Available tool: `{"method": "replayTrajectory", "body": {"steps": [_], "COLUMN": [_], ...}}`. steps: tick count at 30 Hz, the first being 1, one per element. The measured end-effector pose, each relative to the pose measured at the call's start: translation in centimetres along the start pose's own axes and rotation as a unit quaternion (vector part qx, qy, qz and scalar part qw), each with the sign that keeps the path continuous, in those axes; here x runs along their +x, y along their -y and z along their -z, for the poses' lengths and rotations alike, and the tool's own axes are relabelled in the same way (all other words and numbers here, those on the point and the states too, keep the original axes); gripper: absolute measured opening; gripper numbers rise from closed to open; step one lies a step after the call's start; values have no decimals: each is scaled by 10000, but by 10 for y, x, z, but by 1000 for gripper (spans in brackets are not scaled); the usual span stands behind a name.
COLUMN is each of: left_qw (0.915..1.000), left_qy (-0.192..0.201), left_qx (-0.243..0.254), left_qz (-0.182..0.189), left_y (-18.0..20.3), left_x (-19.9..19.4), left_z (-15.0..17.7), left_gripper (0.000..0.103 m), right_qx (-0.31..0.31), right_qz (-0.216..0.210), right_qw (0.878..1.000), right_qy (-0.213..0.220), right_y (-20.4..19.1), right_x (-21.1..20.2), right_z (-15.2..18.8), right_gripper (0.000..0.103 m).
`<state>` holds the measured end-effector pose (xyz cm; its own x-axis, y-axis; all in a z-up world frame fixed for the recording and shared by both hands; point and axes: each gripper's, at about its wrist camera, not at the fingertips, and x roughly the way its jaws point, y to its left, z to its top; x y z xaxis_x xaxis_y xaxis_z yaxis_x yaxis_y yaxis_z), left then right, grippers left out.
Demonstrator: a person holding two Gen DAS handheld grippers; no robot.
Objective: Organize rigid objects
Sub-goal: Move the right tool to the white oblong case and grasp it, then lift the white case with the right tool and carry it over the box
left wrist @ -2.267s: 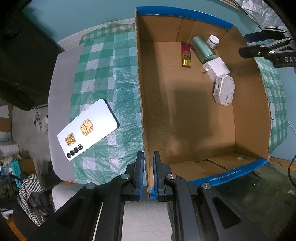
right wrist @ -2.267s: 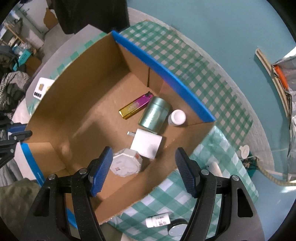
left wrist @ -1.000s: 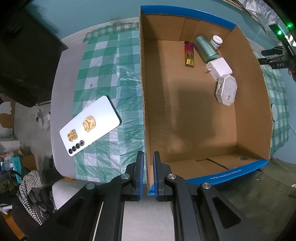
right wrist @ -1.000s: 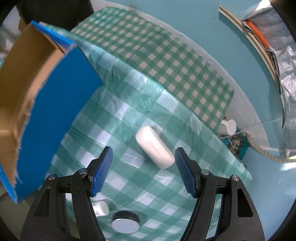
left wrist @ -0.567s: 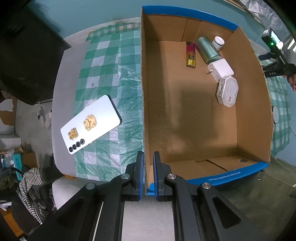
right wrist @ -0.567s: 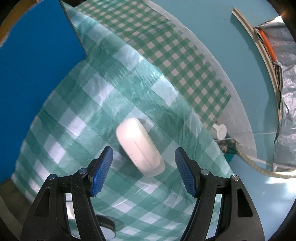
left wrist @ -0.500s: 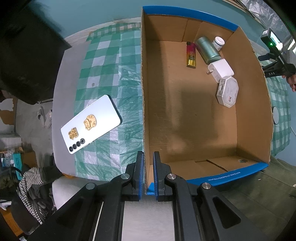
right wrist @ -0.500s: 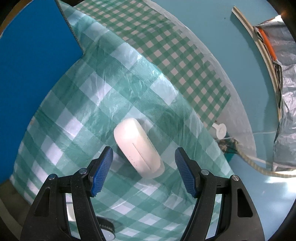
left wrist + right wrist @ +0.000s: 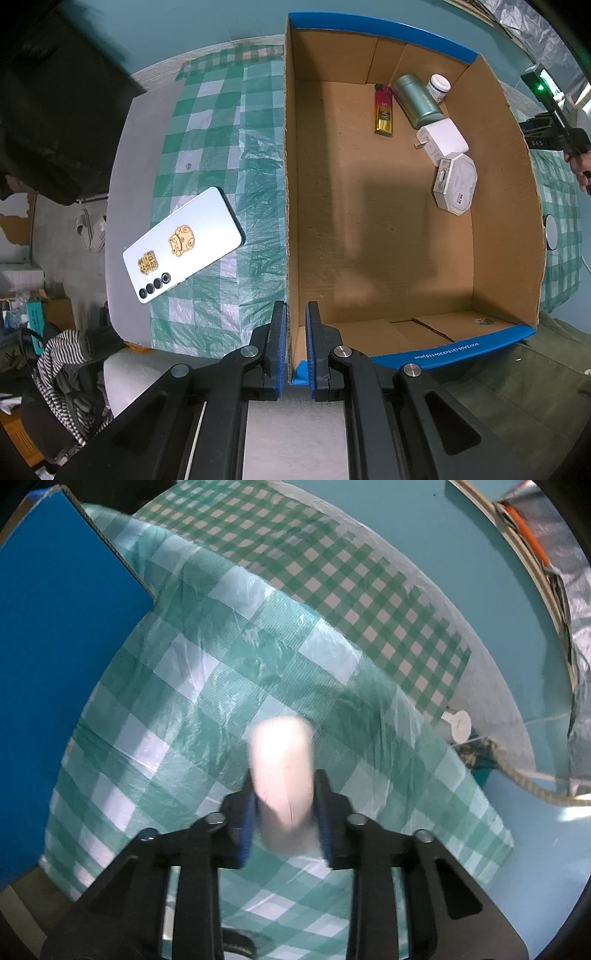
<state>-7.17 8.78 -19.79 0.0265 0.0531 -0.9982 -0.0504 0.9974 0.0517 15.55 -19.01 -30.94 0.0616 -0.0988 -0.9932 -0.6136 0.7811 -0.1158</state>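
My right gripper (image 9: 284,805) points down at the green checked cloth (image 9: 221,672). A white oblong case (image 9: 282,764) sits between its blue pads, which press on both its sides as the jaws are closing; the case looks blurred. My left gripper (image 9: 295,332) is shut on the near-left corner wall of the cardboard box (image 9: 502,206). In the box's far right corner lie a lighter (image 9: 384,114), a green tin (image 9: 417,101), a small white jar (image 9: 438,86), a white charger (image 9: 441,140) and a white hexagonal box (image 9: 456,183).
A white phone (image 9: 183,245) lies face down on the cloth left of the box. The box's blue outer wall (image 9: 55,664) stands left of the right gripper. A dark round object (image 9: 236,949) lies by the near table edge. A hand (image 9: 583,173) shows beyond the box's right wall.
The right gripper has left the box, dropped over the white case on the cloth, and its jaws have come together on the case. The left gripper has stayed on the box corner.
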Motion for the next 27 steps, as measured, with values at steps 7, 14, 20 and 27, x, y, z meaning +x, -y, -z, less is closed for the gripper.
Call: {"method": "replayTrajectory", "body": {"steps": [7,14,20,27], "left_qw": [10000,10000,9999,9999], "left_qy": [1,-10,-1,16], "left_qx": [6,69,117,130], "left_qz": [20,44,65,105], "left_y": [0,0,0,-1], "left_x": [-1,-1,-1,-2], "left_z": [0,-2,-2,-1], "left_gripper": [9,9,9,9], "right_qx": [490,849,1085,1149], "right_qz": [-369,-537,-695,-811], "right_qw": [9981,9949,9914,9891], "right_qy": [47,90,228,436], "right_y": [-9,-18,-24,-33], "right_x": [-7,-24,-55,-89], "right_z": [9,18,18,15], "right_gripper": [25,25,25,25]}}
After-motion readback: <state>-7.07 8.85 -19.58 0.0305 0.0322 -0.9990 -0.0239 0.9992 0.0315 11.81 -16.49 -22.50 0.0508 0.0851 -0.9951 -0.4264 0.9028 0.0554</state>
